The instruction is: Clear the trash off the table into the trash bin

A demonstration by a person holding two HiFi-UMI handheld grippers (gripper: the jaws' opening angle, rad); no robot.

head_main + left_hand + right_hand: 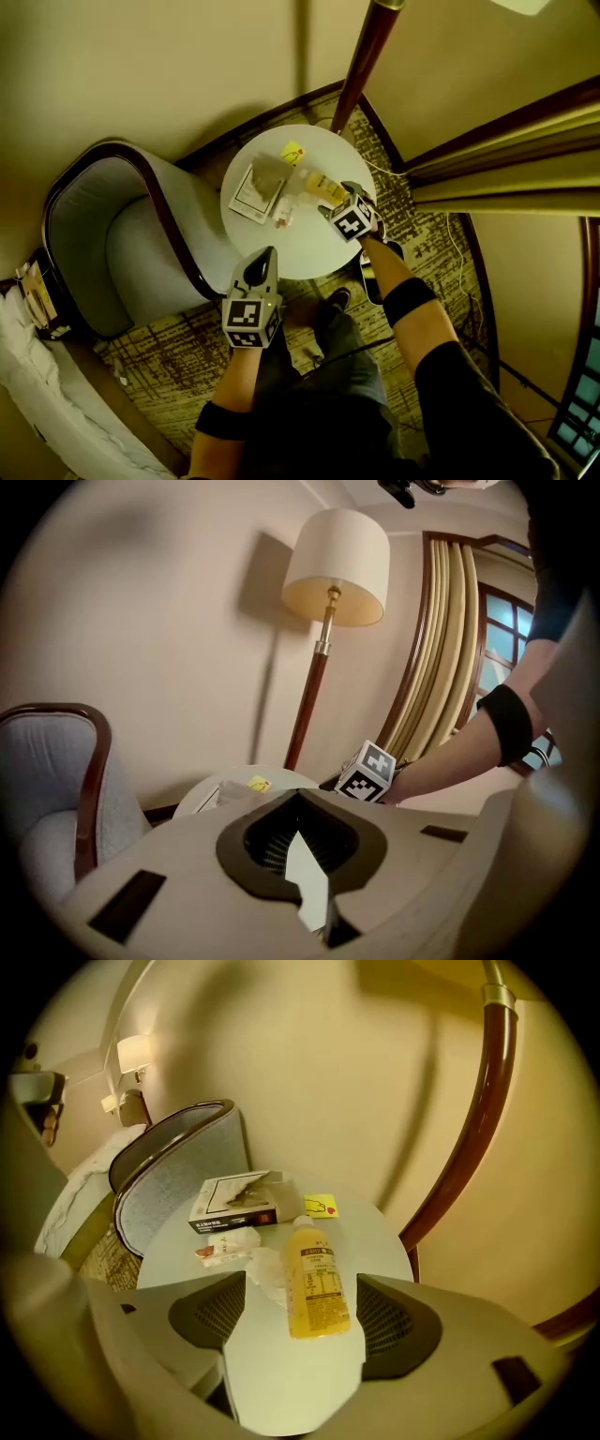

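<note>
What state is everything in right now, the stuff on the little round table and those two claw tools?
bottle: lying on its side, ungripped
box: lying flat
sticky note: flat on the table
wrapper: crumpled
right gripper: open, jaws either side of the bottle
left gripper: shut, empty

Dim, warm yellow light. The lit lampshade (336, 566) glows at twelve o'clock in the left gripper view, soft shadow at eleven. Both gripper views bulge, corners gone black.
</note>
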